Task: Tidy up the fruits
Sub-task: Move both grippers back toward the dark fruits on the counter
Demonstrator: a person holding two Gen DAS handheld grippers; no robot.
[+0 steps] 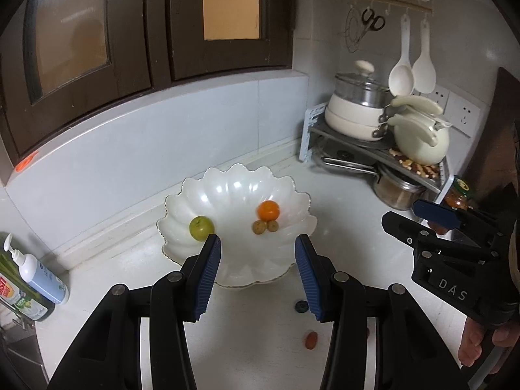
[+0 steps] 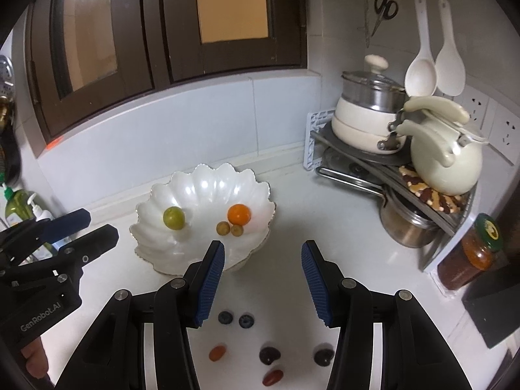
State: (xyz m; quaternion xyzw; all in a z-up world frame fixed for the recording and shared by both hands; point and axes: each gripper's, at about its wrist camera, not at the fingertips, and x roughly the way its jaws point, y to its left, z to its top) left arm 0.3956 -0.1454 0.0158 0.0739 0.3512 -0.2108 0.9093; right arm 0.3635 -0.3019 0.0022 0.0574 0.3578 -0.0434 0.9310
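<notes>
The lower part of each view is blocked by that claw's own black arms, so part of the white surface [image 2: 286, 260] nearest the camera is hidden. In the left wrist view only one dark berry [image 1: 301, 306] and one reddish oval fruit [image 1: 311, 340] are seen between the arms; a further reddish speck beside the right arm is too cut off to identify. In the right wrist view, two blueberries [image 2: 225, 318], an orange-red small tomato [image 2: 217, 353], two dark round fruits [image 2: 269, 355] and a red small tomato [image 2: 272, 377] are seen loose on the surface near its front edge; the kind of the dark fruits cannot be told.

The left claw [image 1: 258, 278] is held spread, with nothing between its blue pads. The right claw [image 2: 262, 281] is likewise spread and empty. Only fingertips of each hand are visible at the frame edges.

The white scalloped bowl [image 2: 182, 182] stands on the surface toward the back wall. Inside it lie a green fruit [image 2: 174, 217], an orange [image 2: 239, 214] and two small brownish-yellow fruits [image 2: 223, 228], the last three close together.

A corner rack [image 2: 373, 159] with pots and a kettle [image 2: 447, 165] occupies the back right corner, with a jar [image 2: 481, 247] beside it. Bottles [image 1: 35, 273] stand at the left edge, partly cut off.
</notes>
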